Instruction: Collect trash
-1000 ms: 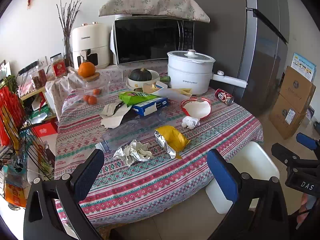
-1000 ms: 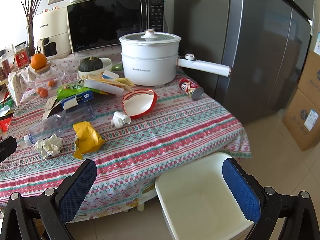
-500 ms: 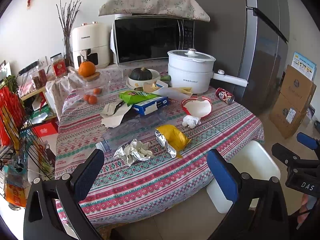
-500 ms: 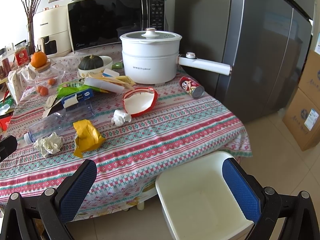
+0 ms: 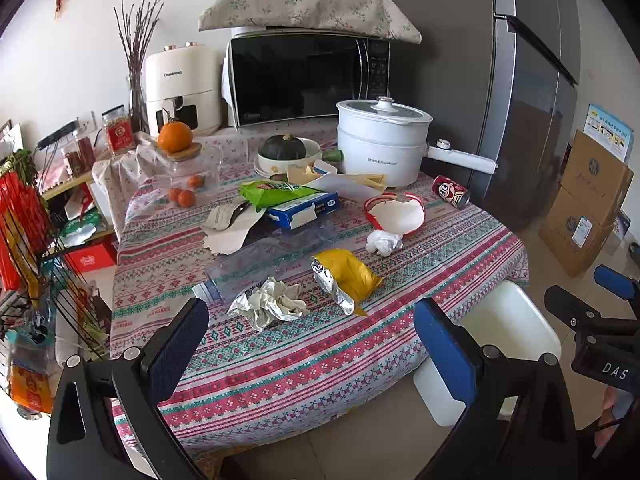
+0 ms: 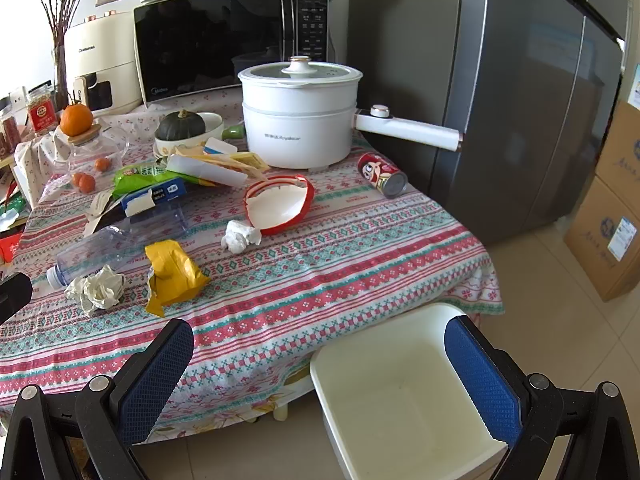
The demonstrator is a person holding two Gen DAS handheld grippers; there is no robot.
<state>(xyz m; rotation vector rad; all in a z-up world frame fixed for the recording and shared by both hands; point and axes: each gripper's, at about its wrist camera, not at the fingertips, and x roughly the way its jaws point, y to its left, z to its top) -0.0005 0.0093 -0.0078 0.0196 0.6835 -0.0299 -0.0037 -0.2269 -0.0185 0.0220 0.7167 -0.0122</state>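
Litter lies on the patterned tablecloth [image 5: 280, 360]: a crumpled foil-and-paper wad [image 5: 270, 302] [image 6: 98, 288], a yellow foil-lined wrapper [image 5: 346, 276] [image 6: 172, 276], a white tissue ball [image 5: 383, 242] [image 6: 240, 236], a torn red-and-white paper bowl [image 5: 396, 212] [image 6: 278, 206], a clear plastic bottle [image 6: 120, 236], a red can [image 5: 451, 191] [image 6: 382, 174] on its side. A white bin [image 6: 404, 396] [image 5: 504, 332] stands on the floor by the table's edge. My left gripper [image 5: 312, 344] hangs open short of the wad. My right gripper [image 6: 320, 364] is open above the bin's near left rim.
At the back stand a white electric pot [image 5: 382, 144] with a long handle, a microwave [image 5: 308, 76], an air fryer [image 5: 182, 84], a bowl with a squash [image 5: 286, 148] and an orange on a glass jar [image 5: 175, 136]. Cardboard boxes [image 5: 588, 204] sit right, a wire rack [image 5: 28, 256] left.
Both views have crept slightly closer to the table; nothing on it has moved and both grippers stay open.
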